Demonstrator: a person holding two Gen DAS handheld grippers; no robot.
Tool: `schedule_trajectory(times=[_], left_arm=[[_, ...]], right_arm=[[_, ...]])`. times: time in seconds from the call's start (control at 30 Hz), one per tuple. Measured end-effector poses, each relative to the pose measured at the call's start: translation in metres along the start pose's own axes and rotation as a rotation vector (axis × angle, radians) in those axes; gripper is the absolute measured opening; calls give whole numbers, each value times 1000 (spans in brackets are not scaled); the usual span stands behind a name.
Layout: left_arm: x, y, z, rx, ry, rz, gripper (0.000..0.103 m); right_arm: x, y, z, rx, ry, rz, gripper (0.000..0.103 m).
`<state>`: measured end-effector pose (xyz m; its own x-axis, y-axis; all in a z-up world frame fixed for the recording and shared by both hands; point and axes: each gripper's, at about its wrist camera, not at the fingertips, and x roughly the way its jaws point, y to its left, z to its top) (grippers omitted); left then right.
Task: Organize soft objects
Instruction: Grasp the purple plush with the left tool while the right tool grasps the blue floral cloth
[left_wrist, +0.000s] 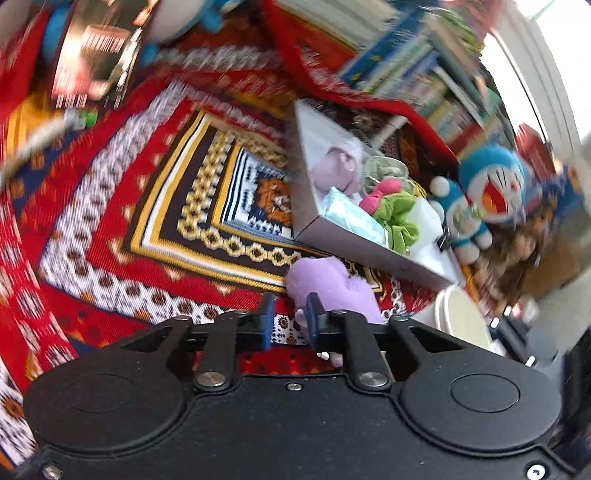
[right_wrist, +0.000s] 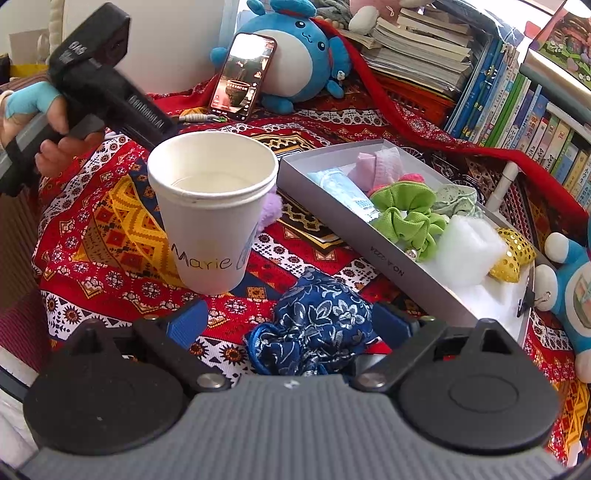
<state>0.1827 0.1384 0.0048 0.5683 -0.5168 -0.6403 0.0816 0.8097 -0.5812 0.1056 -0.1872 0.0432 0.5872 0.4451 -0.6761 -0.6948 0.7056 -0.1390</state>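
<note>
A grey box (right_wrist: 391, 258) on the patterned cloth holds a green scrunchie (right_wrist: 406, 218), a mint scrunchie (right_wrist: 458, 199), a pink cloth (right_wrist: 380, 164), a wipes pack (right_wrist: 343, 188), white foam (right_wrist: 469, 247) and a gold sequin piece (right_wrist: 515, 254). My right gripper (right_wrist: 291, 319) is open around a blue floral scrunchie (right_wrist: 314, 328) lying on the cloth. My left gripper (left_wrist: 290, 319) has its jaws narrowly apart, beside a purple fluffy toy (left_wrist: 328, 284); nothing is between them. The box (left_wrist: 354, 243) also shows in the left wrist view.
A white paper cup (right_wrist: 212, 214) marked "Marie" stands left of the box. A phone (right_wrist: 243, 75) leans on a blue plush (right_wrist: 295, 59). A Doraemon plush (left_wrist: 480, 195) sits right of the box. Books (right_wrist: 517, 110) line the back right.
</note>
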Motion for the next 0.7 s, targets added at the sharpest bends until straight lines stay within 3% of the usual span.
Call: schedule_trajectory(times=[0.03,0.13,0.27,0.4,0.6,0.7], left_arm=[[2,2,2,-22,1,-12,18],[6,2,6,-43,-8,-1,39],[12,1,12,-89,-6,-2,46],[22,3,19,-157,24,-19,49],[33,-3,20,-174,47,-28,51],[35,-4,20,-175,43,-23,45]], right_arm=[[0,0,0,1,0,-1,99],[1,-1,-1,5,0,-4,99],[4,-2,-1,10,3,-8,99],[7,-2,-1,13,3,-10,99],[8,-3,-2,15,1,-11,99],[7,-4,-3,21,-1,-12,99]])
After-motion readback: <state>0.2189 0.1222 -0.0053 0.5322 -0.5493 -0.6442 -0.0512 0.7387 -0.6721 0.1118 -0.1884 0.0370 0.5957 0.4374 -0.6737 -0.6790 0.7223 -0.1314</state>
